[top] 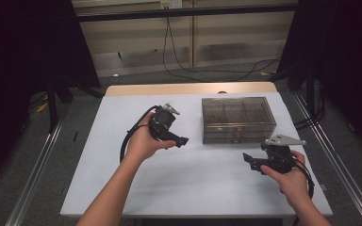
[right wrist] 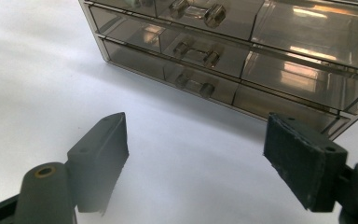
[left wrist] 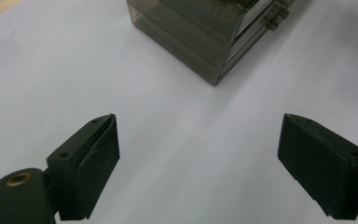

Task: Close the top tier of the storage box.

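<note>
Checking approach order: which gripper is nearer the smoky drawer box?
Right, narrowly. The right gripper sits just below the box's front right corner, open jaws facing the drawer box. The left gripper is off its left side, open, with bare table between.

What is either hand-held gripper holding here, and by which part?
Nothing. The left hand-held gripper and right hand-held gripper are both open over the table, short of the drawer box.

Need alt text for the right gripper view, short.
A smoky clear plastic drawer box stands on a white table, its handled drawer fronts facing the camera. In the foreground the right claw is open and empty, short of the box.
</note>
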### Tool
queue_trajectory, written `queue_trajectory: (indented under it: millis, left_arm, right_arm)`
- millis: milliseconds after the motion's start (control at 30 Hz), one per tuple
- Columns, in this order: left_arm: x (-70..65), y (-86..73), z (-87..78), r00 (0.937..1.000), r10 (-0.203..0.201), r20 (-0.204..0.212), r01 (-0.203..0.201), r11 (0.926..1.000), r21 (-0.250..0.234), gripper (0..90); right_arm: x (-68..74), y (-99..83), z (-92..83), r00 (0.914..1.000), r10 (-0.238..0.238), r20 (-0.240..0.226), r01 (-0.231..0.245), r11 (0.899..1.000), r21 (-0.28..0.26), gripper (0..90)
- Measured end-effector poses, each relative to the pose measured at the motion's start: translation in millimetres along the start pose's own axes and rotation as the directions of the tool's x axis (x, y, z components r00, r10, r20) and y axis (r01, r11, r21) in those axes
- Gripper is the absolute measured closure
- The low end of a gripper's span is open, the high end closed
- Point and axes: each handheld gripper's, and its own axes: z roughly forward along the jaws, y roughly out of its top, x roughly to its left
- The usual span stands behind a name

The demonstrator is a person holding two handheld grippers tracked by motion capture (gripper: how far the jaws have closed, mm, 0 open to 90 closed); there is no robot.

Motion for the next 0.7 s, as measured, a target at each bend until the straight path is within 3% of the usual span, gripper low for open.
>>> queue_trajectory:
  millis: [467, 700]
  left_arm:
    - [7.6, -22.6, -3.5, 0.9995, -0.021, -0.022, 0.02, 0.9995, -0.022, 12.1]
    - [9.9, -32.5, -4.0, 0.9995, -0.03, -0.014, 0.03, 0.9989, -0.036, 11.7]
  right_arm:
    - [-1.9, -2.8, -1.7, 1.0, -0.001, 0.003, 0.001, 1.0, 0.003, 20.4]
    - [-3.3, -3.8, -2.3, 1.0, 0.001, 0.006, -0.001, 1.0, 0.001, 19.5]
